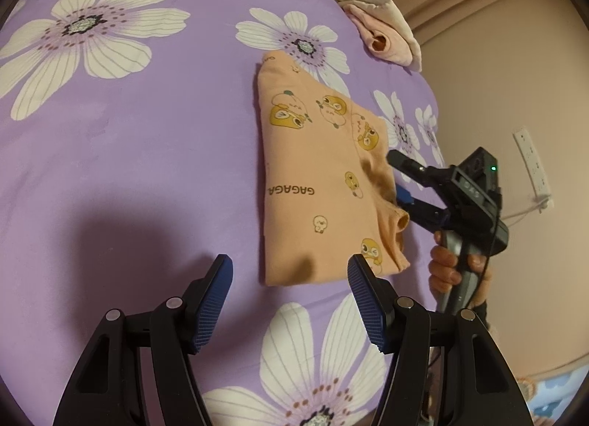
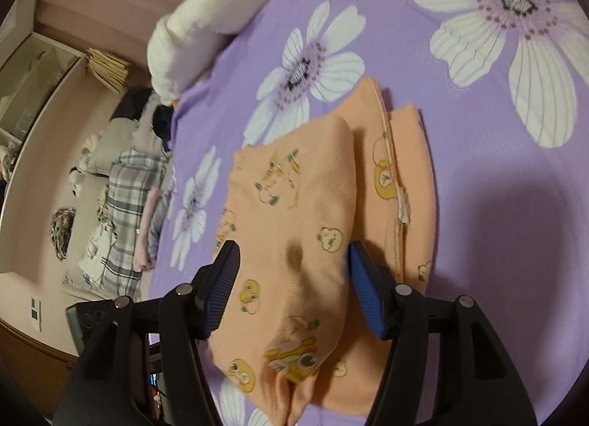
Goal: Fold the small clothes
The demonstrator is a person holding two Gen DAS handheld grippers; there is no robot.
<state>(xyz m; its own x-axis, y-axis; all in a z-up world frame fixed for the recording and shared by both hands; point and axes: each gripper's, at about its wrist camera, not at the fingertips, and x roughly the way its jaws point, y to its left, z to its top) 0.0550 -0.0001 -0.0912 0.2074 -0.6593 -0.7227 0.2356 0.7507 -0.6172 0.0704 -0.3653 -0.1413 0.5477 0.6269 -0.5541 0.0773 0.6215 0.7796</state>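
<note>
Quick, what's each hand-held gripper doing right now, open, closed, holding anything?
Left hand-held gripper: open, holding nothing, near the orange shirt.
Right hand-held gripper: open, its fingers either side of a raised fold of the shirt, not clamped.

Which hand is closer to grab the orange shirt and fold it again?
Probably the right. Its tool is open with the shirt bunched between the fingers. The left tool is open too, short of the shirt's edge.
</note>
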